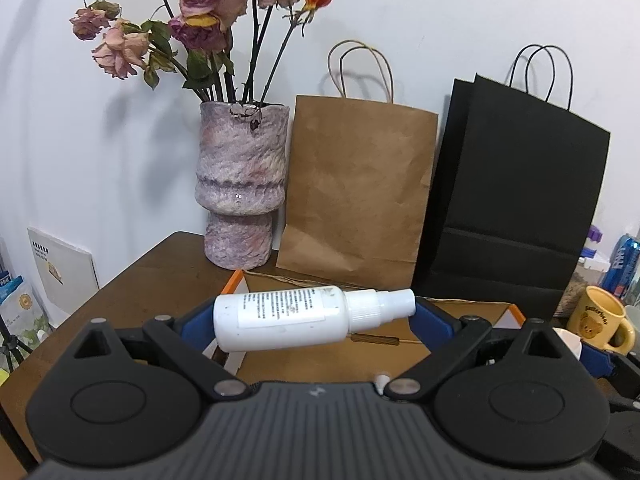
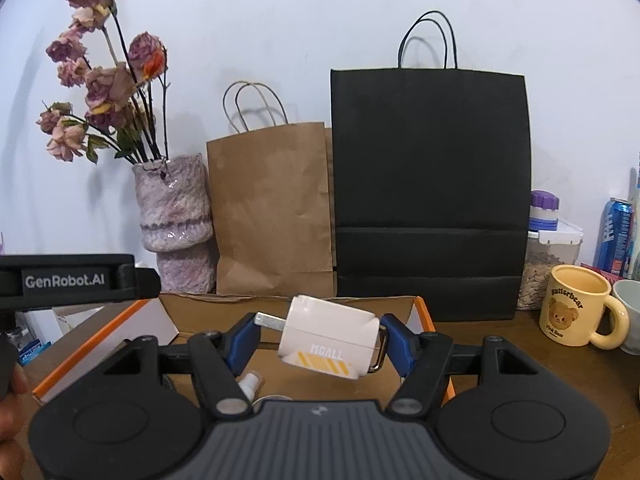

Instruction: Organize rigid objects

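Small print on the spray bottle (image 1: 280, 316) label is unreadable; the blue can (image 1: 624, 266) is cut off at the frame's edge.

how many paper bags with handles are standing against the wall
2. A brown paper bag stands right of the flower vase; a taller black paper bag stands right of it, slightly overlapping it. More could be hidden behind them.

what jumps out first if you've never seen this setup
Each tongs carries something over the open cardboard box: the left tongs a white spray bottle held sideways, the right tongs a white charger. Behind stand a vase of wilted roses and a tall black bag.
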Demonstrator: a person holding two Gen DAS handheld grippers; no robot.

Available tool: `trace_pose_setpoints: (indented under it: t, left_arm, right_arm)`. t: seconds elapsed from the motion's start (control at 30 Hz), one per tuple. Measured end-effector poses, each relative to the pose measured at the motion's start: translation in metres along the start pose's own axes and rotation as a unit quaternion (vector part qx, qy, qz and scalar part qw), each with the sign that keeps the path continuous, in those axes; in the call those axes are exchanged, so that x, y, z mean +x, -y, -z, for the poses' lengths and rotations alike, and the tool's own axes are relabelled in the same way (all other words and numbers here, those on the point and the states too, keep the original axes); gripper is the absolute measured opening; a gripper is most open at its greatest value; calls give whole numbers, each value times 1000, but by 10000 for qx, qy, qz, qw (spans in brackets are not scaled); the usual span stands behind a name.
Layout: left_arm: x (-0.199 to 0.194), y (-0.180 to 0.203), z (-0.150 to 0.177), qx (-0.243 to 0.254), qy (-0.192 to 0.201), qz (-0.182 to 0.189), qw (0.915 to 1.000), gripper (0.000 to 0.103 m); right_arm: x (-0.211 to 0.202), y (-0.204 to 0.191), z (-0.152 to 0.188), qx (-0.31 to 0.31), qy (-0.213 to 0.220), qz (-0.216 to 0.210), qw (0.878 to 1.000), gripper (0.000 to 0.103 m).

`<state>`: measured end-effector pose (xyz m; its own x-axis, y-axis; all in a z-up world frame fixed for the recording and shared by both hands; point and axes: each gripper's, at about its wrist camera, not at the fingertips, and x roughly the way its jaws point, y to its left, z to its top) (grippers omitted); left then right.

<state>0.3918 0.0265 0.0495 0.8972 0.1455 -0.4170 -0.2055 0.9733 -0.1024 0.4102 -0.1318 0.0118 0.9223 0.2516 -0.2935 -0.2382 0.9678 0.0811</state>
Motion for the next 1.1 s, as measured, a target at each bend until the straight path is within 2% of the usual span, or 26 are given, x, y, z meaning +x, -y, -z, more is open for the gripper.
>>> trace_pose_setpoints:
  t: [0.33, 0.5, 0.63, 0.67, 0.7, 0.73, 0.77, 0.83, 1.1]
  left_arm:
    - [27, -2, 1, 198, -138, -122, 9996, 99]
    - [33, 1, 5, 333, -307, -166, 9988, 100]
    - [32, 3, 7, 355, -288, -158, 9988, 103]
    - [32, 4, 7, 378, -297, -154, 9987, 103]
    - [33, 5, 8, 394, -314, -164, 9986, 103]
    - [33, 6, 8, 404, -332, -195, 9984, 103]
    - [34, 6, 8, 414, -345, -232, 9983, 103]
    - [35, 6, 9, 408, -354, -263, 9982, 103]
    - [33, 1, 7, 304, -336, -263, 9986, 103]
  right_arm:
    - [30, 4, 3, -104, -212, -40, 9997, 65]
    - [36, 2, 9, -191, -395, -70, 9990, 65]
    - [37, 2, 11, -204, -481, -116, 9986, 66]
    - [36, 2, 11, -200, -446, -105, 9987, 68]
    - [35, 3, 11, -189, -417, -73, 9989, 79]
    - [34, 3, 10, -178, -378, -43, 9991, 95]
    - [33, 4, 10, -169, -314, -18, 9994, 101]
    - [30, 7, 8, -141, -224, 47, 9996, 103]
    - [33, 11, 9, -109, -302, 160, 9994, 103]
